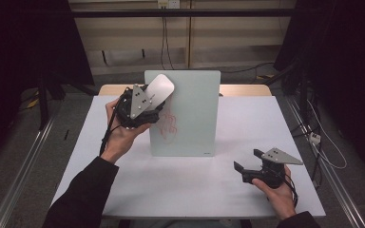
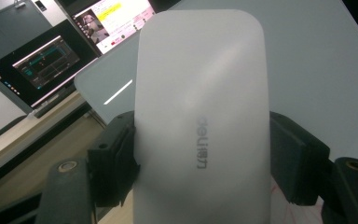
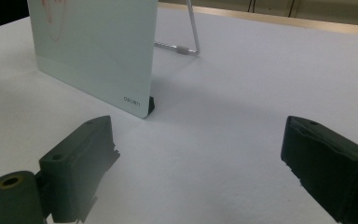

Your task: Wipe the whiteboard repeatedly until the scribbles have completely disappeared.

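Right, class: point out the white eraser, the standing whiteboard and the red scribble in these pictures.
white eraser [image 2: 200,116], left gripper view, middle of its broad back.
standing whiteboard [image 1: 195,114], high view, bare part of its face.
red scribble [image 1: 167,124], high view, middle of the drawn lines.

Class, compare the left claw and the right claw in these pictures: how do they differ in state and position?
The left claw is shut on a white eraser; the right claw is open and holds nothing. The left claw is raised against the upright whiteboard; the right claw sits low over the table, apart from the board. Both are black, each held in a hand.
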`<act>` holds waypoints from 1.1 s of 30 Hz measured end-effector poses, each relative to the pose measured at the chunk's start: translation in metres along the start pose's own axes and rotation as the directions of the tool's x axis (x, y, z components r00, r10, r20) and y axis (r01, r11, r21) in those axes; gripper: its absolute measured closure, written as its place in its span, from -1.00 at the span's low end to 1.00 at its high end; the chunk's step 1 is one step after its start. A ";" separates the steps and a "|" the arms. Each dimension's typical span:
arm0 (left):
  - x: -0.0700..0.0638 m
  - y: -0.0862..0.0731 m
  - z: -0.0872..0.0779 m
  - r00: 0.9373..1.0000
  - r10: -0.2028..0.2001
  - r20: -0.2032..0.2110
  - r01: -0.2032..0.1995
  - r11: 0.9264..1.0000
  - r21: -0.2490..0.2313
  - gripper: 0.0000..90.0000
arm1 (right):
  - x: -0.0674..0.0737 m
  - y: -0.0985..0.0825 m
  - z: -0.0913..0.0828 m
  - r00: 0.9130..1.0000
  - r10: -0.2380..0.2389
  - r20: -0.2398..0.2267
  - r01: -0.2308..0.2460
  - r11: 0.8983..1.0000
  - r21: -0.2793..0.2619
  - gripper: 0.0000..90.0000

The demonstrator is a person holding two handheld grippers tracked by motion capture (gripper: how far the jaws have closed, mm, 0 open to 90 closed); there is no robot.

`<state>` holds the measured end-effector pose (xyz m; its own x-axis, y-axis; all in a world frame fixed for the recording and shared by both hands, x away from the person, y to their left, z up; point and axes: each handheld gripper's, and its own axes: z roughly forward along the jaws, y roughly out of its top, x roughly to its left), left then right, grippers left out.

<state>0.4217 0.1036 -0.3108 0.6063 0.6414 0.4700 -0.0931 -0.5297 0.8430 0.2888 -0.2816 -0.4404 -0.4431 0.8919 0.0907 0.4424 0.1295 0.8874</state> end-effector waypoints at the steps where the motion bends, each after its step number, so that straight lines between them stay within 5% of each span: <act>1: 0.000 0.000 0.000 1.000 0.009 -0.002 -0.009 1.000 0.002 -0.31 | 0.000 0.000 0.000 1.000 0.000 0.000 0.000 1.000 0.000 -0.79; 9: -0.014 -0.008 0.003 0.998 0.055 -0.006 -0.055 0.998 0.005 -0.31 | 0.000 0.000 0.000 1.000 -0.001 0.001 0.001 1.000 -0.002 -0.79; 20: -0.041 -0.027 0.003 0.993 0.068 0.096 -0.073 0.996 0.053 -0.31 | 0.000 0.000 0.000 1.000 -0.005 -0.001 0.005 1.000 -0.001 -0.79; 33: -0.022 -0.003 0.005 0.996 0.063 0.064 -0.066 0.997 0.050 -0.31 | 0.001 0.000 0.000 1.000 -0.004 -0.002 0.004 1.000 -0.003 -0.79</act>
<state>0.4127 0.0883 -0.3254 0.6486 0.5701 0.5043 -0.0932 -0.5980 0.7960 0.2889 -0.2809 -0.4402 -0.4465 0.8904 0.0886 0.4388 0.1316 0.8889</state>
